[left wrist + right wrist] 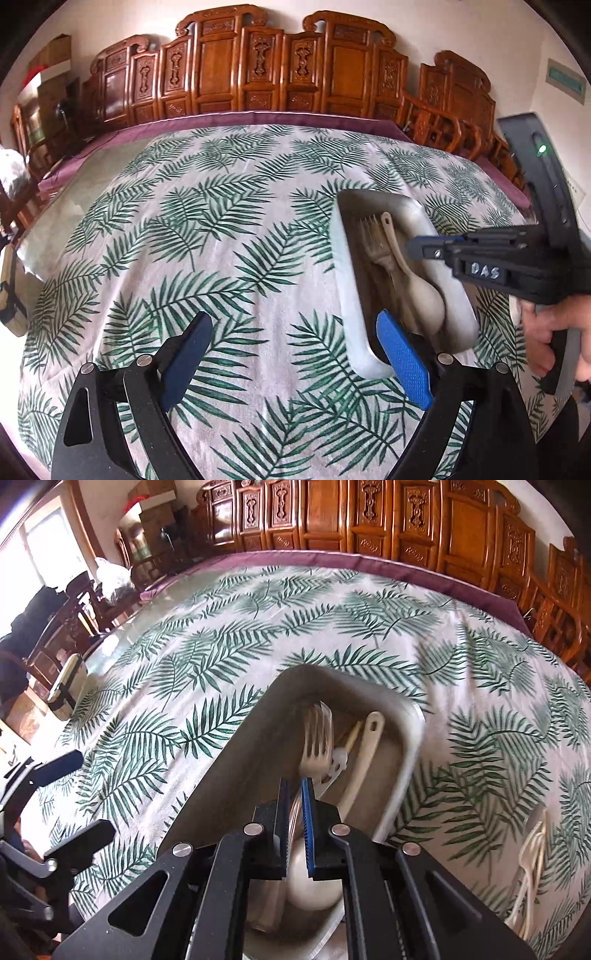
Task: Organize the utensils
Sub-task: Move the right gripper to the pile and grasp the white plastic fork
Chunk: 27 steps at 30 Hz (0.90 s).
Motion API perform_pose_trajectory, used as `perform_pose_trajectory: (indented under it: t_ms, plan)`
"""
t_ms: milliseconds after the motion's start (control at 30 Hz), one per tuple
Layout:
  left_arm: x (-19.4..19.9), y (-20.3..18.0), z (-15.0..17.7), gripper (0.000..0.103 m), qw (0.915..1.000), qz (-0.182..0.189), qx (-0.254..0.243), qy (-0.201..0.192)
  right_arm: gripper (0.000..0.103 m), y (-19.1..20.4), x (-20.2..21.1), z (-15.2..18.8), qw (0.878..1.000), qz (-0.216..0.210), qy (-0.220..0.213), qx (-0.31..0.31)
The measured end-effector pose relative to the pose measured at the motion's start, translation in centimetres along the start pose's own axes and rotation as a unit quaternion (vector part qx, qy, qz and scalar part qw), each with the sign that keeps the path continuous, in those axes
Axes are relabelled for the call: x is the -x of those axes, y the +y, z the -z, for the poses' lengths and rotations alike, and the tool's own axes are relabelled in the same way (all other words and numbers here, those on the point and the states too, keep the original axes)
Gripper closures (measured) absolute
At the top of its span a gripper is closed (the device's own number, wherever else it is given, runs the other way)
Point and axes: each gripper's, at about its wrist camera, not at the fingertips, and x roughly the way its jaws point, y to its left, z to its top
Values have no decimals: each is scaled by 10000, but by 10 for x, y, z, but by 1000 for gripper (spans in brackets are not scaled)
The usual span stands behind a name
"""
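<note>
Right wrist view looks down into a shallow rectangular metal tray (pixel 410 764) on the palm-leaf printed tablecloth (pixel 207 657), and the right gripper (pixel 295 794) hangs directly over it. Its blue pads stand almost together with a narrow gap, and the neck of a pale beige plastic fork (pixel 316 746) sits right at their tips, tines pointing away. Whether the pads press on the fork or have just let go, I cannot tell; the slit looks a little wider than the handle.

My reading is that the step in hand is placing the fork into the tray, close to its end. The next move calls for spreading the jaws fully and lifting straight up, so the fork is not dragged out by a pad.

Inside the tray, beside the fork, lies a cream plastic spoon (pixel 365 749) with a hole in its handle end, its bowl towards the camera, plus a thin stick-like piece I cannot identify. Another pale utensil (pixel 532 867) lies on the cloth outside the tray at the right, so sorting is not finished.

Left wrist view shows the left gripper (pixel 295 354) spread wide and empty, one blue pad just beside the tray's near corner.
</note>
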Motion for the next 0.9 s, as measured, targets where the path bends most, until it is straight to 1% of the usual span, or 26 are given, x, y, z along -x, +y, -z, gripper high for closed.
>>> perform_pose_trajectory:
  t_ms: [100,200,267,367,500,567,600,633,667,733,800,900]
  plan:
    - [3,-8,0,16,9999,98,-79,4,93,-13,24,8,9998,65,-178,83]
    - [7,-20,1,16,9996,211,-186,-17,93,-36,49,21,9994,159,-291,93]
    - [11,-31,1,16,9992,269,-301,-35,93,-56,65,32,9989,282,-349,110]
    - [15,-49,2,16,9983,387,-437,-56,93,-95,86,50,9973,614,-383,139]
    - [17,-81,0,16,9964,529,-662,-84,93,-146,93,71,9956,920,-157,47]
    - [15,-94,-2,16,9957,594,-703,-80,93,-166,93,81,9952,977,-41,-34]
    - [14,-100,-3,16,9955,614,-722,-75,92,-174,93,85,9948,1018,-21,-61]
    - [13,-107,-3,16,9951,648,-748,-67,88,-181,93,89,9943,1057,-18,-98]
    - [11,-115,-3,16,9946,688,-773,-54,86,-189,92,94,9941,1075,14,-148]
    - [8,-128,-3,16,9938,734,-832,-28,86,-197,89,100,9942,1060,56,-183]
    - [5,-138,-2,16,9933,782,-853,5,86,-204,82,106,9955,921,137,-178]
    - [0,-152,0,16,9925,856,-868,60,87,-205,71,111,9963,828,234,-45]
